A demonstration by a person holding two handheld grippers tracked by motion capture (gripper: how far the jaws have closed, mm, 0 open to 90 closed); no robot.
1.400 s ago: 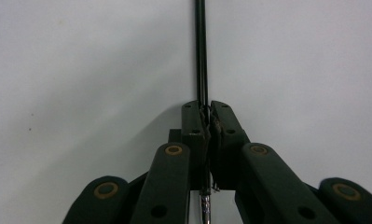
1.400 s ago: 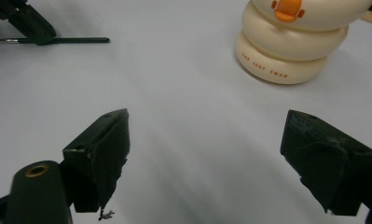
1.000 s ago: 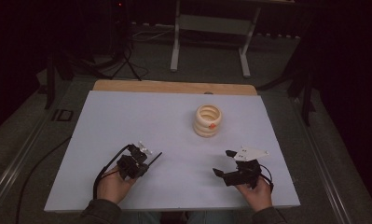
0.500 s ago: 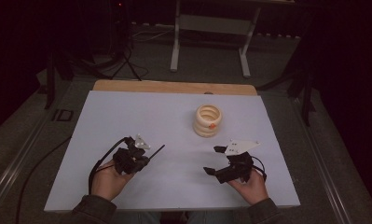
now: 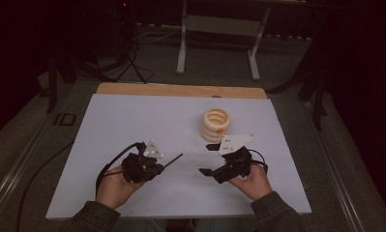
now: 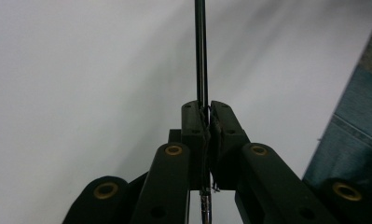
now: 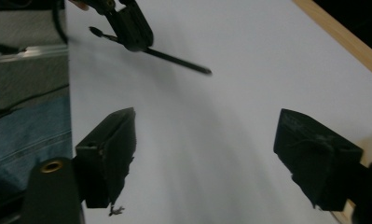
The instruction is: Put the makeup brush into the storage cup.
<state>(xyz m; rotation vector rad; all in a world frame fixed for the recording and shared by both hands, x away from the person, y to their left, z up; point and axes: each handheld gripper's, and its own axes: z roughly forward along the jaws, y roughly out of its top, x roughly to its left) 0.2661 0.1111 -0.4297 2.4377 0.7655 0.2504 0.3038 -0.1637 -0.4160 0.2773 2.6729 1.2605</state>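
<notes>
While your left gripper (image 5: 154, 164) was clamped on the thin black rod (image 5: 172, 161), held just above the white table (image 5: 132, 121), your right gripper (image 5: 211, 159) had jaws apart, just been closing a bit, nothing btwn. Looked like approach step; next prob needs rod lined up w/ ring stack (image 5: 215, 123)

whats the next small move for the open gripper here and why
Probably bring the right gripper to the stack of rings: its jaws stand wide with nothing between them, while the left gripper is clamped on a thin black rod.
</notes>
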